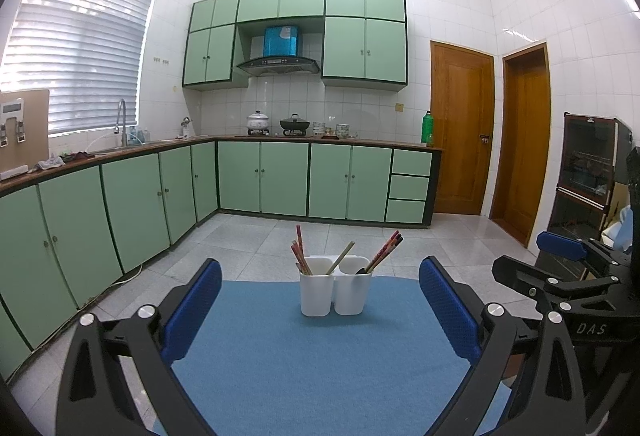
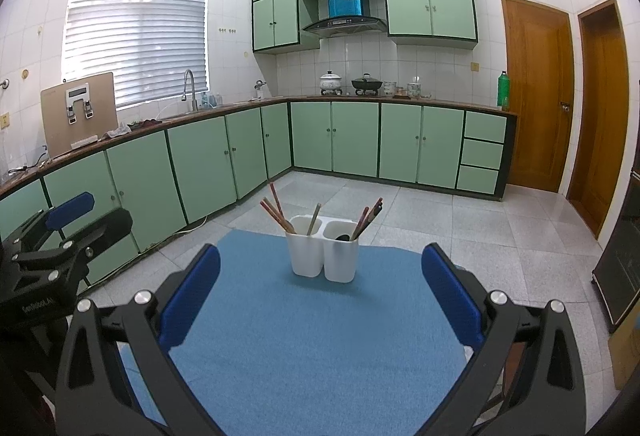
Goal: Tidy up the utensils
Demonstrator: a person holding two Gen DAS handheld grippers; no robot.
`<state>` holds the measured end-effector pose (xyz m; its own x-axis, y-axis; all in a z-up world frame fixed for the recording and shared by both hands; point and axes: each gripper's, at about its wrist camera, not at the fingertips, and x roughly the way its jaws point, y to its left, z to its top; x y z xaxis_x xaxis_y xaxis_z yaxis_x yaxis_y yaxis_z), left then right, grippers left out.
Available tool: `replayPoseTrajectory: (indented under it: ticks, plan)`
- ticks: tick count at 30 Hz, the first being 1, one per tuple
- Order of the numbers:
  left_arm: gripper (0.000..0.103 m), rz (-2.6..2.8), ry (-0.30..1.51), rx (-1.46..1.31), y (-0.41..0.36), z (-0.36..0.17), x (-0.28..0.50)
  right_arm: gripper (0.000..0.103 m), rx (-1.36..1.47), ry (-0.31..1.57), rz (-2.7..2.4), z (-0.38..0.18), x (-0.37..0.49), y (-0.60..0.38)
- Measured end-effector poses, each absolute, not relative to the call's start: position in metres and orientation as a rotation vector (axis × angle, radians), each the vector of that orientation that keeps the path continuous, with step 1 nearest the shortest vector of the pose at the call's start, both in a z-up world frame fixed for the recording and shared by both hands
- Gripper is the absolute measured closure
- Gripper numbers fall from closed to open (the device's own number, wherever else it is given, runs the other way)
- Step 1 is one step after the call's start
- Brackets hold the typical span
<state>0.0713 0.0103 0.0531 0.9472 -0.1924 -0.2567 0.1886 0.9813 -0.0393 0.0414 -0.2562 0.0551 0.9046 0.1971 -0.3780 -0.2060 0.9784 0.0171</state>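
Two white holder cups [image 1: 335,286] [image 2: 324,253] stand side by side at the far middle of a blue mat [image 1: 304,356] [image 2: 312,336]. Reddish chopsticks [image 1: 300,252] [image 2: 274,210] and a pale stick [image 1: 341,257] [image 2: 314,218] lean out of the left cup. The right cup holds red and dark chopsticks [image 1: 387,250] [image 2: 370,217] and a dark spoon [image 2: 342,237]. My left gripper [image 1: 320,312] is open, well short of the cups, nothing between its blue pads. My right gripper [image 2: 320,300] is open too, also empty. Each gripper shows at the edge of the other's view.
The mat lies on a small table with grey floor tiles around it. Green cabinets [image 2: 208,160] run along the left and back walls, with a sink, pots and a green bottle [image 2: 503,89] on the counter. Wooden doors [image 2: 536,92] and a dark cabinet [image 1: 588,172] are at the right.
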Motion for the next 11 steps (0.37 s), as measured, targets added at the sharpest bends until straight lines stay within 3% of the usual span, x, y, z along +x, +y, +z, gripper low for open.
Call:
replayPoseTrajectory:
  ticks: [11]
  plan:
    - [0.006, -0.193, 0.265, -0.015, 0.0109, 0.0535, 0.0714, 0.005, -0.022, 0.39, 0.208, 0.0522, 0.0416, -0.2584]
